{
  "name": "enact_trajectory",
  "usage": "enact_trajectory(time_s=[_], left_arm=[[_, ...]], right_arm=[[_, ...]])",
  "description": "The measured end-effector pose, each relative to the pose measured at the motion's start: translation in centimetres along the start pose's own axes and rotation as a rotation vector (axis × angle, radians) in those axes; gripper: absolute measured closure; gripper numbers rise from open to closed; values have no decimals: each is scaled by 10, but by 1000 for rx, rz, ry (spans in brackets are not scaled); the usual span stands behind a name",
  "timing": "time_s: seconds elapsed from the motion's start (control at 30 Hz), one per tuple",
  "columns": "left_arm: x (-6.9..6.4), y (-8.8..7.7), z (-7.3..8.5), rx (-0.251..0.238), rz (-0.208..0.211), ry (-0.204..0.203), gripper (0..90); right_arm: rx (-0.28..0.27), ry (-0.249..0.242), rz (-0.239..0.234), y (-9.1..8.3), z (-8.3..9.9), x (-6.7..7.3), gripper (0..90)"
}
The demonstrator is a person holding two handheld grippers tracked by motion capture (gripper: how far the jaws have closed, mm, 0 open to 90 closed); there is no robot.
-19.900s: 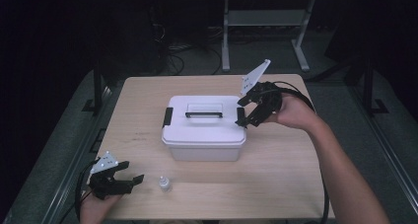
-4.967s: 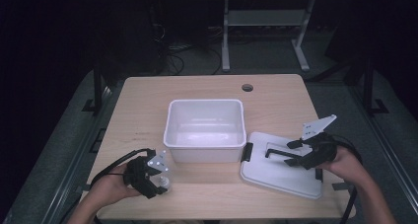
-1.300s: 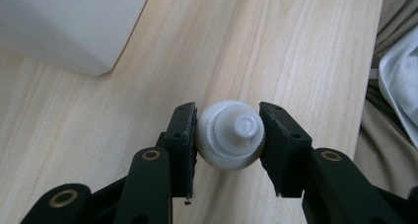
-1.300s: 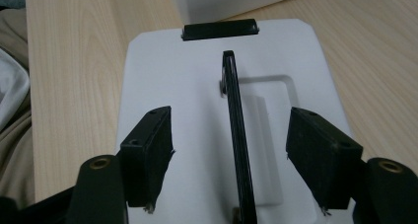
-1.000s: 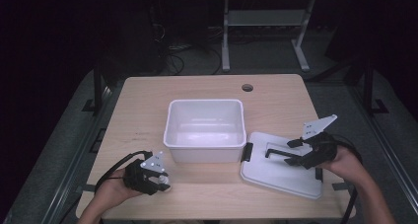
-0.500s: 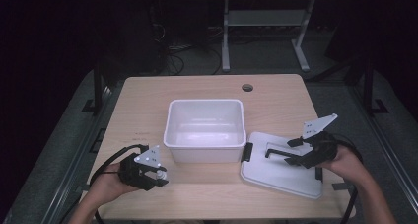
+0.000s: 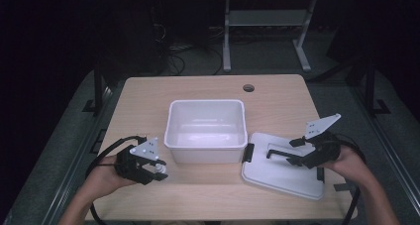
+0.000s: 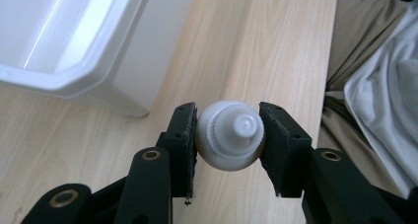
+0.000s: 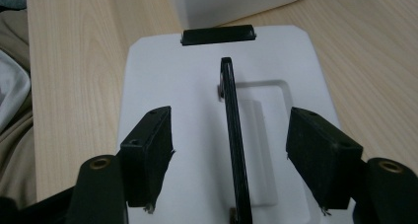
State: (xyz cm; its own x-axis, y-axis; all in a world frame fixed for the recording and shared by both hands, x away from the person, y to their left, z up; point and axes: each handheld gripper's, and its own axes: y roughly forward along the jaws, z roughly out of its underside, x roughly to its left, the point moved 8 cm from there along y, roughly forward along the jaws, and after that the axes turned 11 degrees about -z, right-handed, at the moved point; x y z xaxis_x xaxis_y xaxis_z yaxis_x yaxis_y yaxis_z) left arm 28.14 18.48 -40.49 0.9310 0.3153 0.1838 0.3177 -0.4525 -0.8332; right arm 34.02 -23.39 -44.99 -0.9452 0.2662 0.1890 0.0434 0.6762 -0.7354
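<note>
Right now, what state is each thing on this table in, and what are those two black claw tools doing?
White tub: open, looks empty.
Lid: off, on the table right of the tub, black handle raised.
Small white bottle: capped, clamped.
Left gripper: shut on the bottle.
Right gripper: open, jaws astride the handle without touching.

Black grippers (image 7: 157,173); brass screws; grey three-cornered plates; black trailing cables.
</note>
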Motion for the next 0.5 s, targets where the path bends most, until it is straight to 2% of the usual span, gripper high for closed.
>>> enact_trajectory(time_s=[0.4, 0.5], left_arm=[[14, -21, -20, -28, -25, 22, 600], [16, -24, -24, -42, -24, 16, 601]], right_arm=[[0, -2, 3, -2, -1, 0, 336], [1, 3, 3, -2, 0, 0, 336]])
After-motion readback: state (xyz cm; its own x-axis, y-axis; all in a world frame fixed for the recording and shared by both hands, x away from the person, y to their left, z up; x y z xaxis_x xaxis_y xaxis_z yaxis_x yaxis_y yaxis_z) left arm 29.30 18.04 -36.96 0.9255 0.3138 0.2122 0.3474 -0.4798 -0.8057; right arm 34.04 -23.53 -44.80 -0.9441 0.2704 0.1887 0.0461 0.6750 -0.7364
